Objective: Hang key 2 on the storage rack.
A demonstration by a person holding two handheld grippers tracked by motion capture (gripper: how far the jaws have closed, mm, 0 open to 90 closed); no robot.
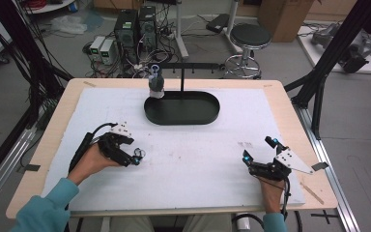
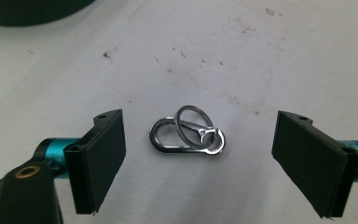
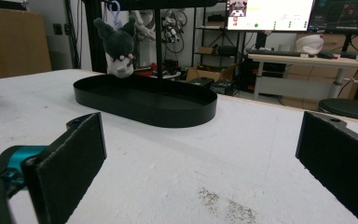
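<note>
At the left side of the counter [image 1: 43, 145], on its white mat [image 1: 193, 159], the person's left hand [image 1: 91, 162] is holding the left claw [image 1: 136, 158] low over a small silver clasp [image 2: 187, 135], a snap hook with a metal ring looped through it. In the left gripper view the clasp is lying flat on the mat, between the two black pads [image 2: 103, 156] and touching neither; the jaws are standing apart, with bare mat showing on both sides of the metal. In the high view the clasp [image 1: 139, 153] is glinting right at the tip of that claw. Farther back and toward the middle, a black oval tray [image 1: 181, 118] is sitting on the mat, with a thin black stand [image 1: 182, 79] rising from it and a small grey and white plush toy [image 1: 156, 85] hanging from the crossbar over the tray's left end. The right gripper view is looking across the mat at the same tray and toy [image 3: 117, 45], well away from its own pads. At the right side of the counter, the right hand [image 1: 270, 191] is keeping the right claw [image 1: 258, 154] close to the mat, its jaws standing wide apart with nothing between them, well apart from the clasp and the tray.
</note>
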